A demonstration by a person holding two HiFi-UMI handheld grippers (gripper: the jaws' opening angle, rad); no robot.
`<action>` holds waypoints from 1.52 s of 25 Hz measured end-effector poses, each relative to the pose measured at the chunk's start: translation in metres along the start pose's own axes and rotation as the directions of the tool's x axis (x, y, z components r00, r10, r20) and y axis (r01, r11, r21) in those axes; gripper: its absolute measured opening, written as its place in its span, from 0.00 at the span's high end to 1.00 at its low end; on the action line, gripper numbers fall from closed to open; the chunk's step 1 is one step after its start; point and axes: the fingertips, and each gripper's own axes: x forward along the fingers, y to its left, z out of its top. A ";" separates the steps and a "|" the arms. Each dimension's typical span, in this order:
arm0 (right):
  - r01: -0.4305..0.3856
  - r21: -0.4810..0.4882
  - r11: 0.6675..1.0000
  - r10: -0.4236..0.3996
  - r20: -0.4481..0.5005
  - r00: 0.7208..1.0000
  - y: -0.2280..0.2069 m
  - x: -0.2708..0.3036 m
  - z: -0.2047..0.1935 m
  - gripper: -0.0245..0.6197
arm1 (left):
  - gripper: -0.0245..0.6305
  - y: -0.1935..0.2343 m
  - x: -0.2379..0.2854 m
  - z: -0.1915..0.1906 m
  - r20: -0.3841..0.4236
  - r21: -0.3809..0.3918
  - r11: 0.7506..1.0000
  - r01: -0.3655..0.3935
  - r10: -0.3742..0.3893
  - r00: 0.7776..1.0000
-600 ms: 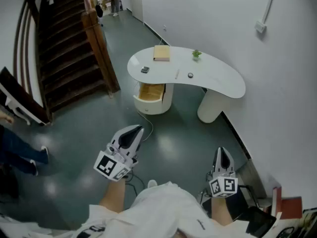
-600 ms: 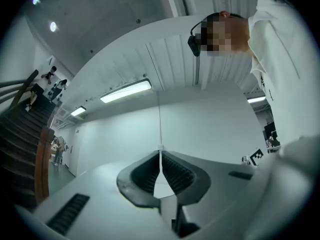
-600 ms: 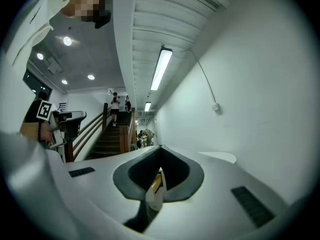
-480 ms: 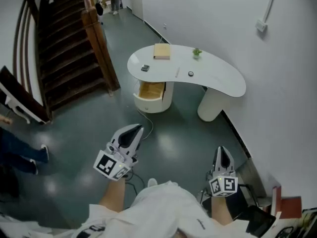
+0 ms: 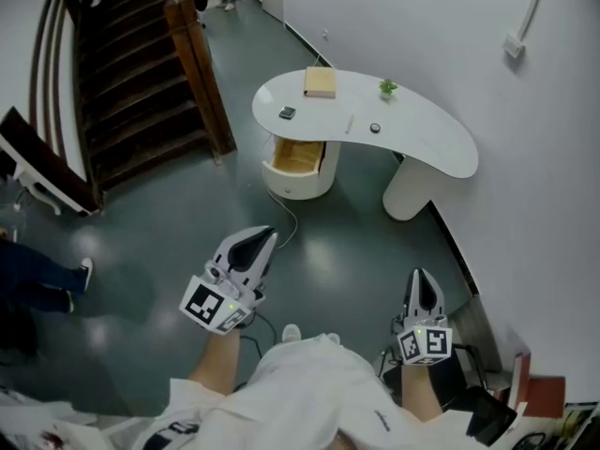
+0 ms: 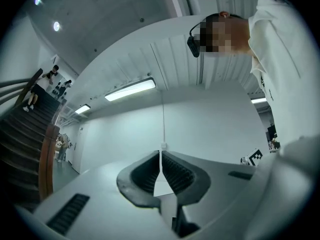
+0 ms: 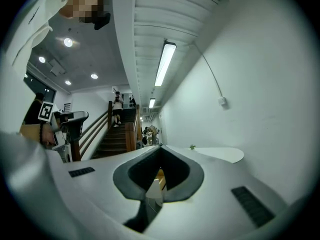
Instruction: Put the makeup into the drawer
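A white curved desk [image 5: 427,148] stands by the wall ahead in the head view. Its wooden drawer [image 5: 298,157] is pulled open under the left end. On the top lie a small dark compact [image 5: 287,112], a thin stick [image 5: 349,123] and a small round item [image 5: 375,127]. My left gripper [image 5: 266,235] is shut and empty, low over the floor and well short of the desk. My right gripper [image 5: 420,276] is also shut and empty, near the wall. In the right gripper view the desk [image 7: 220,154] shows far off beyond the right gripper [image 7: 161,149]. The left gripper [image 6: 161,154] faces a bare wall.
A tan box [image 5: 320,82] and a tiny plant [image 5: 387,87] sit at the desk's back. A dark staircase with a wooden post [image 5: 202,59] rises at the left. A person's legs [image 5: 42,284] stand at the left edge. A cable [image 5: 284,225] trails on the floor.
The head view has shifted, so the desk sits a little higher and further right. Both grippers stay shut and empty in much the same pose. The person at the left edge has stepped slightly.
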 end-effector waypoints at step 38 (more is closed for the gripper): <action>-0.067 0.055 0.996 0.069 -0.029 0.997 0.009 0.178 -0.042 0.94 | 0.48 0.151 0.090 -0.082 -0.096 0.009 0.993 -0.121 0.121 0.988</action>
